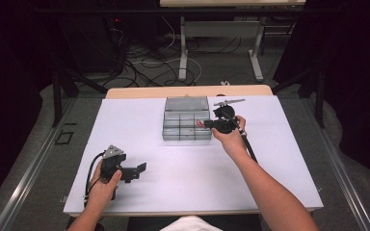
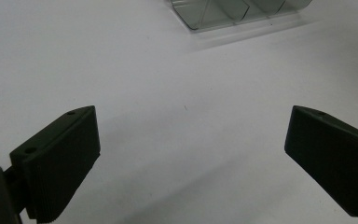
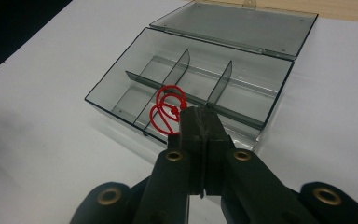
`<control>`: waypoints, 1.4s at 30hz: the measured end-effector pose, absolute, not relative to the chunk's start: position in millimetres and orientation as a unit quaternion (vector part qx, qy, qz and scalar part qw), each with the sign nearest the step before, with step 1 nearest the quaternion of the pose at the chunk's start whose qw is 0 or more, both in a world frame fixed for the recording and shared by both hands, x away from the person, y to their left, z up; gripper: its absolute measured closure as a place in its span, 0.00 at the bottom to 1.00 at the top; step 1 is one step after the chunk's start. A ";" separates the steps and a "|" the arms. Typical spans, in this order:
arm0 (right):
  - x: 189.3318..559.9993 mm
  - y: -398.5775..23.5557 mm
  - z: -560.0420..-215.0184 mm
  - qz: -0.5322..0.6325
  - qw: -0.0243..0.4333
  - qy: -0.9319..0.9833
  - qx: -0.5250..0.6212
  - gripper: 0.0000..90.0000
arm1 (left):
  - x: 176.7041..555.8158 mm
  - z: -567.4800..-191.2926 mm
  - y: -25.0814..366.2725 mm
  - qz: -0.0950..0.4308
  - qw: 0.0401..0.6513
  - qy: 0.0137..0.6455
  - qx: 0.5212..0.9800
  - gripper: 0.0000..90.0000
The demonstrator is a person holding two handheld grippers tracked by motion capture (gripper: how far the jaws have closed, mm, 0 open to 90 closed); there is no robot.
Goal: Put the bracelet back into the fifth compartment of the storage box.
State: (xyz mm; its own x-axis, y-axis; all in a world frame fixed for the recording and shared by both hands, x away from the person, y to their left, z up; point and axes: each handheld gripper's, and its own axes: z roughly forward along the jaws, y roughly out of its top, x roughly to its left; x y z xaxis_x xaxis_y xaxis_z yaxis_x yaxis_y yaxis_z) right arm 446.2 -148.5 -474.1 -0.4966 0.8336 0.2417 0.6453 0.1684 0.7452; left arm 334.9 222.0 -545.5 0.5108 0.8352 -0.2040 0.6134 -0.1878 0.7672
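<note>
A clear smoky plastic box [image 1: 165,126] with several compartments lies open at the table's far middle, its lid [image 3: 242,23] folded flat behind it. My right gripper [image 1: 207,124] hangs over the box's right front corner, shut on a thin red looped wire [image 3: 164,111]. In the right gripper view its jaws [image 3: 199,113] meet at the tip, and the red loops stick out to their left above a front compartment of the box [image 3: 140,39]. My left gripper [image 1: 142,168] rests low near the front left of the table, open, with nothing between its jaws [image 2: 191,158].
The white table top [image 1: 183,173] spreads wide between the box and the front edge. A corner of the box [image 2: 233,11] shows far ahead of the left gripper. Beyond the table's far edge are dark floor, cables and another table's legs [image 1: 183,57].
</note>
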 end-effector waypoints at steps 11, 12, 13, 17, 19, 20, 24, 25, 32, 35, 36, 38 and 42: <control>453.3 -130.6 -477.9 0.407 0.116 0.765 0.485 1.00 | 334.5 -545.1 223.8 0.131 0.425 0.479 0.757 0.04; 454.1 -129.4 -478.2 0.407 0.117 0.765 0.485 1.00 | 334.4 -545.0 224.1 0.131 0.424 0.478 0.758 0.04; 455.7 -127.4 -479.2 0.405 0.117 0.767 0.484 1.00 | 334.5 -545.0 224.3 0.131 0.424 0.479 0.758 0.04; 457.7 -124.0 -480.9 0.404 0.116 0.767 0.485 1.00 | 334.6 -545.0 224.5 0.130 0.424 0.479 0.757 0.04; 459.0 -120.9 -483.0 0.402 0.113 0.765 0.490 1.00 | 334.7 -545.3 223.8 0.130 0.424 0.479 0.757 0.04; 459.2 -120.0 -483.6 0.403 0.110 0.765 0.490 1.00 | 334.6 -545.1 223.7 0.130 0.423 0.479 0.758 0.04; 461.0 -118.1 -486.4 0.401 0.112 0.767 0.488 1.00 | 335.0 -545.4 223.6 0.130 0.424 0.479 0.758 0.04; 462.0 -117.0 -488.2 0.400 0.111 0.768 0.489 1.00 | 335.0 -545.5 223.6 0.130 0.424 0.479 0.758 0.04; 464.6 -114.0 -493.8 0.396 0.110 0.768 0.490 1.00 | 334.4 -545.5 224.0 0.130 0.425 0.478 0.758 0.04; 465.5 -112.1 -496.7 0.394 0.109 0.769 0.491 1.00 | 334.3 -545.3 224.5 0.129 0.424 0.478 0.758 0.04; 465.5 -112.1 -496.7 0.394 0.109 0.769 0.491 1.00 | 334.3 -545.4 224.4 0.129 0.424 0.478 0.758 0.04; 466.5 -110.9 -499.0 0.391 0.108 0.770 0.492 1.00 | 334.5 -545.5 224.1 0.129 0.424 0.478 0.758 0.04; 467.3 -109.9 -500.9 0.388 0.108 0.770 0.494 1.00 | 334.4 -545.5 223.8 0.130 0.424 0.478 0.758 0.04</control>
